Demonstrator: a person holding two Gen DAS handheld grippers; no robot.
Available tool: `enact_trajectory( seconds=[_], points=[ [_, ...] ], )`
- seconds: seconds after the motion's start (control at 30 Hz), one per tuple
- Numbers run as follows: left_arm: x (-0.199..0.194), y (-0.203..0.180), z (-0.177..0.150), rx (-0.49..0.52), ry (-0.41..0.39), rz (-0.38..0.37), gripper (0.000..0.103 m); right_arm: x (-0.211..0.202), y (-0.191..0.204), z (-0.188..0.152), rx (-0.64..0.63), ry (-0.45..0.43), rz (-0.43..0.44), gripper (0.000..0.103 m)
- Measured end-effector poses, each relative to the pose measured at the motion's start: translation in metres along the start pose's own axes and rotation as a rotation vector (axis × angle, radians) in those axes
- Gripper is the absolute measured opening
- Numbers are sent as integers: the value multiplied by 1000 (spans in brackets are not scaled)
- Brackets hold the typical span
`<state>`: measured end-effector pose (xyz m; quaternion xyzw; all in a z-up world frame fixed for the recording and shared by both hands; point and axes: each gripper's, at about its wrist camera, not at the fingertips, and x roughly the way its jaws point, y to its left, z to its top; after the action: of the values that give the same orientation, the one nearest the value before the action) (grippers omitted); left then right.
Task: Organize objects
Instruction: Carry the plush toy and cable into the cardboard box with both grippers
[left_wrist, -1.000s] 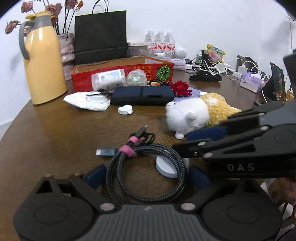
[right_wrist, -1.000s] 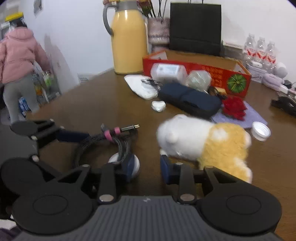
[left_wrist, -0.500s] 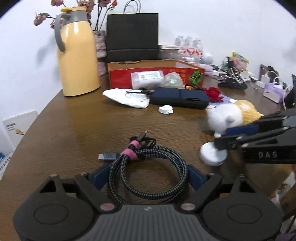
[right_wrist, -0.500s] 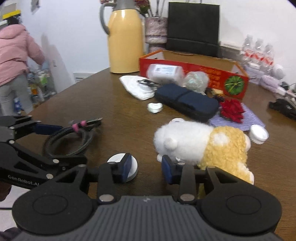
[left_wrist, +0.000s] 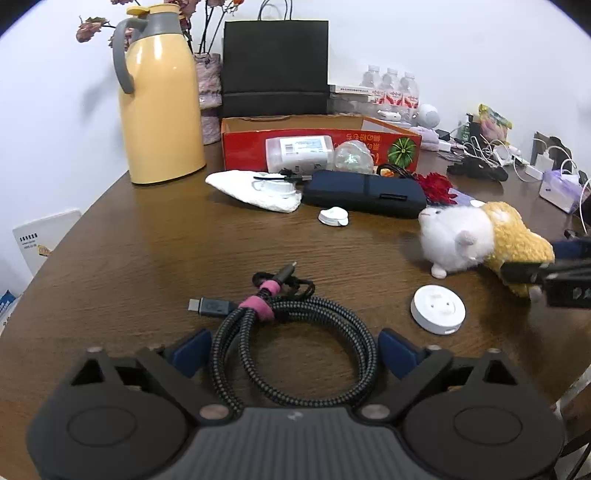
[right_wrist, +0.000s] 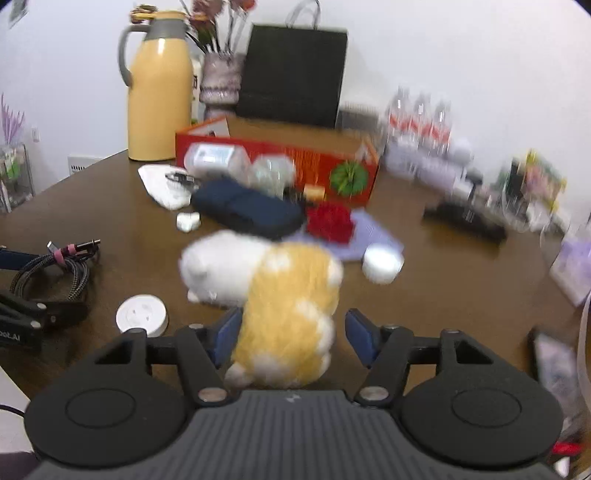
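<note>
A coiled black braided cable (left_wrist: 291, 354) with a pink tie lies on the brown table (left_wrist: 129, 266). My left gripper (left_wrist: 293, 352) stands wide open around the coil, its blue pads (left_wrist: 188, 352) just clear of it. A white-and-yellow plush toy (right_wrist: 280, 295) lies to the right, also visible as the plush toy (left_wrist: 476, 243) in the left wrist view. My right gripper (right_wrist: 293, 336) straddles the toy's yellow rear while its jaws are opening; the left pad brushes the fur and the right pad stands apart. A white round disc (left_wrist: 437, 309) rests between cable and toy.
At the back stand a yellow thermos (left_wrist: 162, 110), a black paper bag (left_wrist: 275, 66) and a red cardboard box (left_wrist: 317, 144). In front of the box lie a dark blue pouch (left_wrist: 364, 194), a white cloth (left_wrist: 255, 188), a small white case (left_wrist: 332, 216) and a red flower (left_wrist: 436, 186).
My right gripper has slid right, away from the white disc, to the plush toy's rear, and its jaws have widened. The left gripper has turned a little but stays over the cable.
</note>
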<state>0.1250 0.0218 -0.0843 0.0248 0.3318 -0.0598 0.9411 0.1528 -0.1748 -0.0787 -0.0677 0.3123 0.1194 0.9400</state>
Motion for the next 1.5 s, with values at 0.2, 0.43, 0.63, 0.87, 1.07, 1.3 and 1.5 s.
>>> enact_trajectory(
  seconds=[0.2, 0.43, 0.63, 0.87, 1.07, 1.3, 1.5],
  points=[
    [-5, -4, 2, -12, -9, 31, 86, 5, -1, 3, 37, -38, 38, 46],
    [-27, 10, 51, -40, -179, 4, 86, -24, -20, 40, 63, -225, 74, 46],
    [3, 27, 145, -37, -271, -47, 86, 2, -44, 114, 25, -331, 57, 46],
    [106, 38, 273, -73, -231, -67, 86, 108, -91, 261, 126, -210, 146, 47],
    [237, 43, 315, -78, -40, -61, 87, 241, -77, 293, 58, -3, 16, 47],
    [313, 51, 304, -1, 97, 36, 87, 337, -68, 279, -14, 134, -118, 76],
    [325, 62, 297, -43, 153, 18, 88, 334, -72, 277, 16, 135, -64, 92]
  ],
)
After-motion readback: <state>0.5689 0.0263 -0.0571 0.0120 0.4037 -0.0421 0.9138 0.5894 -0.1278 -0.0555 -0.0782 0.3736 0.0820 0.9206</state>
